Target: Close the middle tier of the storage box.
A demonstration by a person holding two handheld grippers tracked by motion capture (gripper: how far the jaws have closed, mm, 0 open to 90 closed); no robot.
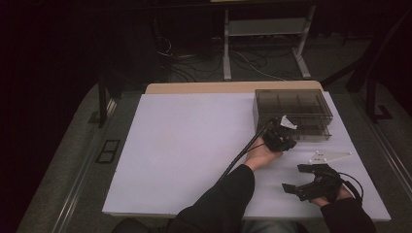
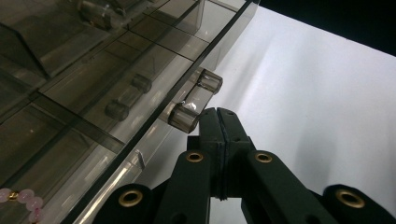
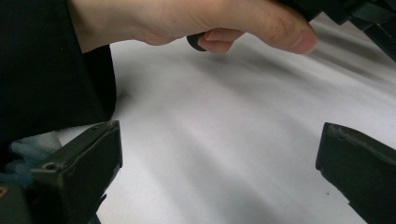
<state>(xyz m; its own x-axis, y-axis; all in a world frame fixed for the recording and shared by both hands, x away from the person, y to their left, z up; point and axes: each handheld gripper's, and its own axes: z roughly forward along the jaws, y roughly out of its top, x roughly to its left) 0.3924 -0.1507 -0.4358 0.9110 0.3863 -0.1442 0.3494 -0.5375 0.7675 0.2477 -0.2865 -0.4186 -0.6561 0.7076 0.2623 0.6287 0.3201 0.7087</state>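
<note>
Keep left gripper, fingers pressed together empty, against the handle of the smoky drawer box at surface's far right, right gripper resting near, fingers wide.

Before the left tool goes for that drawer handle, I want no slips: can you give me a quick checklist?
1. Left tool near the handle: ok, its tip is just beside it.
2. Left tool open enough to take the handle: not ok, jaws are shut.
3. Drawer of the smoky box closed: cannot tell.
4. Right tool out of the way: ok, open, by the table's near edge.
5. Pink beads safely inside the box: ok.
</note>
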